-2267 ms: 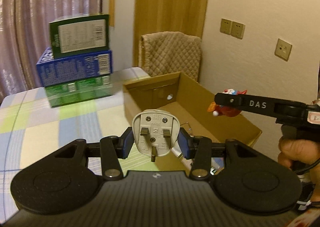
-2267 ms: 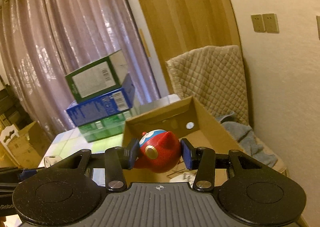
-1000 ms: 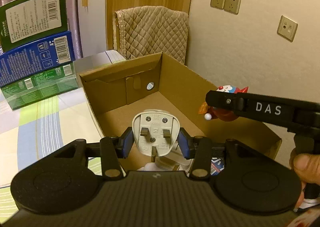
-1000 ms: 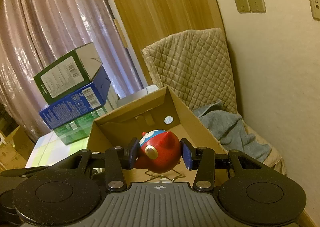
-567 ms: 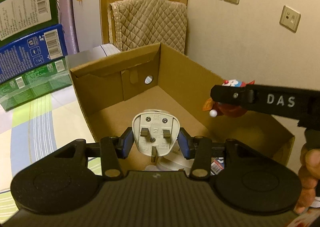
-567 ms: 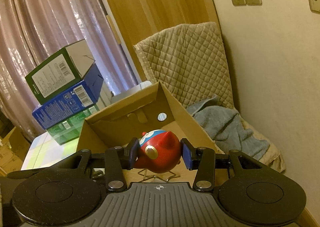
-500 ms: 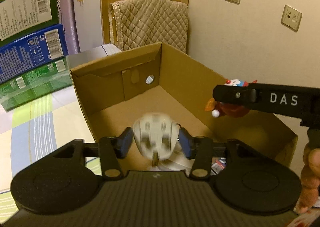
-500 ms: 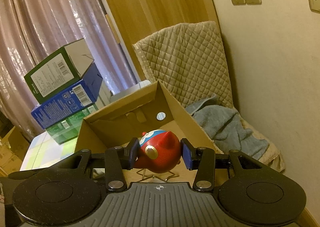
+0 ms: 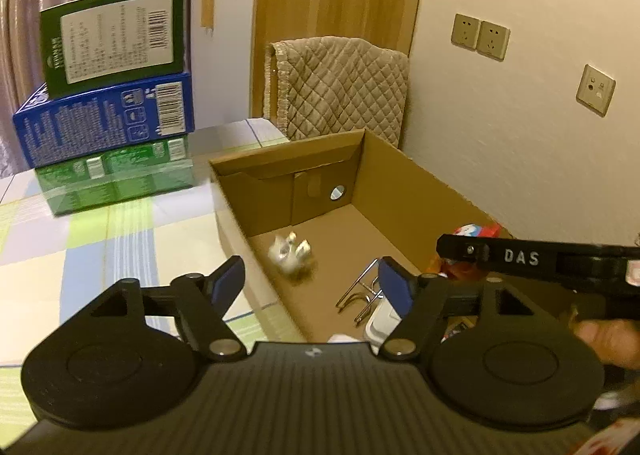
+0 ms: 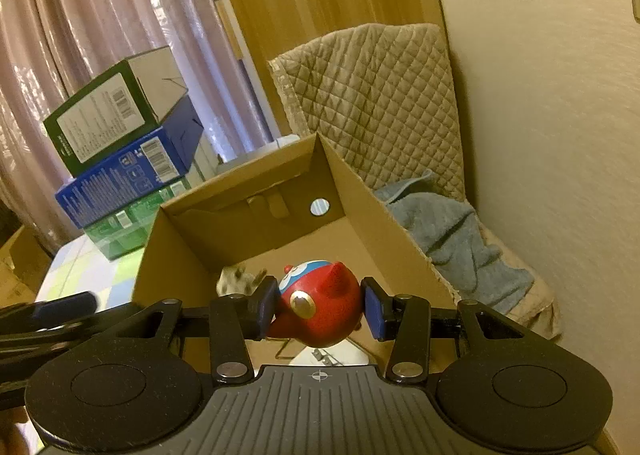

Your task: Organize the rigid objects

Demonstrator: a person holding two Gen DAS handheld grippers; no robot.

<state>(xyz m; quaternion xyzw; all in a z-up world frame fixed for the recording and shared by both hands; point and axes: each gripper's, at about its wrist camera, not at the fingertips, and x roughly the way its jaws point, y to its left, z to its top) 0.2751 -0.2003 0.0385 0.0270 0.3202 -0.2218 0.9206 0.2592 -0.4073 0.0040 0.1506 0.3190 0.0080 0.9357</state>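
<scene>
Checkered tabletop point(image 9: 120, 239) in green, blue and cream, with an open cardboard box point(image 9: 404, 191) sitting on it up against a cream wall. Nearest the camera, the left tongs point(image 9: 310, 279) tilt down over the box's near left corner; their jaws have just been opening and now stand well apart with nothing between them. The white plug point(image 9: 290, 251) is blurry down on the box floor just past them, near the left wall. Right tongs point(image 10: 318, 305) also point down into the box and are clamped on a red round toy point(image 10: 320, 311) with a blue and white face, held above the box floor. Some bent wire piece point(image 9: 360, 291) lies on the box floor, partly hidden by the left tongs. Farther back there's a stack of three cartons point(image 9: 108, 103), green on blue on green, then a quilted chair cover point(image 9: 340, 87) and pink curtains point(image 10: 100, 15) behind.
</scene>
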